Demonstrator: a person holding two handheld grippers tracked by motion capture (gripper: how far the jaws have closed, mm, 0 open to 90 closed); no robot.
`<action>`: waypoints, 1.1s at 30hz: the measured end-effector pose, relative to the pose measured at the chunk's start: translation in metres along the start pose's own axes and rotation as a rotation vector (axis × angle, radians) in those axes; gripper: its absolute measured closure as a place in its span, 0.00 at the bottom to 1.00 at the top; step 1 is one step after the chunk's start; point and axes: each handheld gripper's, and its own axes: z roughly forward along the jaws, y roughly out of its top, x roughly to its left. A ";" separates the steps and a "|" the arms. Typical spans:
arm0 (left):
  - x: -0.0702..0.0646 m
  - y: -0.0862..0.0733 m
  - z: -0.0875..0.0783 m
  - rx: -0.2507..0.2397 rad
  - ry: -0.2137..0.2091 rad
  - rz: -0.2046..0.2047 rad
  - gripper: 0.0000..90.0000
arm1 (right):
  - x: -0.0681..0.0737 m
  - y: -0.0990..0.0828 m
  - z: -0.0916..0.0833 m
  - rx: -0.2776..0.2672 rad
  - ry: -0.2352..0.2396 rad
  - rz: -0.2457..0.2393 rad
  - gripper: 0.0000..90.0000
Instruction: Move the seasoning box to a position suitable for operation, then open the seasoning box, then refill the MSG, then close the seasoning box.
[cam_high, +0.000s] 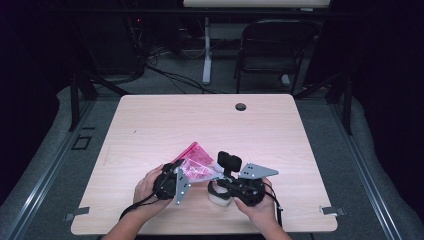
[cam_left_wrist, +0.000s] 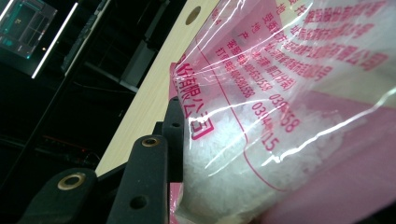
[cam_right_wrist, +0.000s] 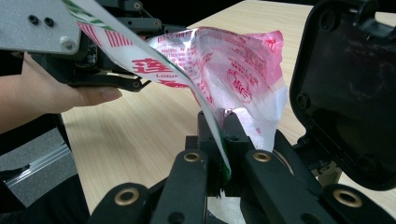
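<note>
1. High view showed a person's two hands low over the near edge of the pale wooden table (cam_high: 150, 120), with a crinkled pink-and-clear plastic bag of white grains (cam_high: 196, 165) stretched between the left gripper (cam_high: 176, 176) and the right gripper (cam_high: 226, 186).
2. Right gripper view showed the right gripper's (cam_right_wrist: 223, 140) jaws pinched together on a thin edge of the bag (cam_right_wrist: 233, 70), with a printed strip of film running up out of the pinch.
3. Left gripper view showed one black jaw pressed flat against the bulging side of the bag (cam_left_wrist: 280, 107); the other jaw was hidden behind the film, so the jaws were most likely clamped around the bag's full part.
4. A white cup-like container (cam_high: 219, 196) sat on the table just under the right gripper, touching or nearly touching it; I could not tell which.
5. The step looked like pulling the bag open. Doing it well would call for a steady pinch on the right and a firm but gentle hold on the left, so the film would part without bursting.
6. Keeping the opening uppermost and near the container would guard against grains spilling over the table.
</note>
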 end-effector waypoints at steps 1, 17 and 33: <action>0.000 0.000 0.000 -0.001 0.000 -0.001 0.76 | 0.000 0.000 0.000 -0.002 0.001 0.000 0.99; 0.002 -0.002 -0.002 -0.002 -0.017 -0.045 0.76 | 0.003 0.007 -0.001 -0.022 0.008 -0.006 0.99; 0.001 -0.007 0.002 -0.007 -0.070 -0.107 0.77 | 0.003 0.011 -0.002 -0.033 0.007 -0.008 0.99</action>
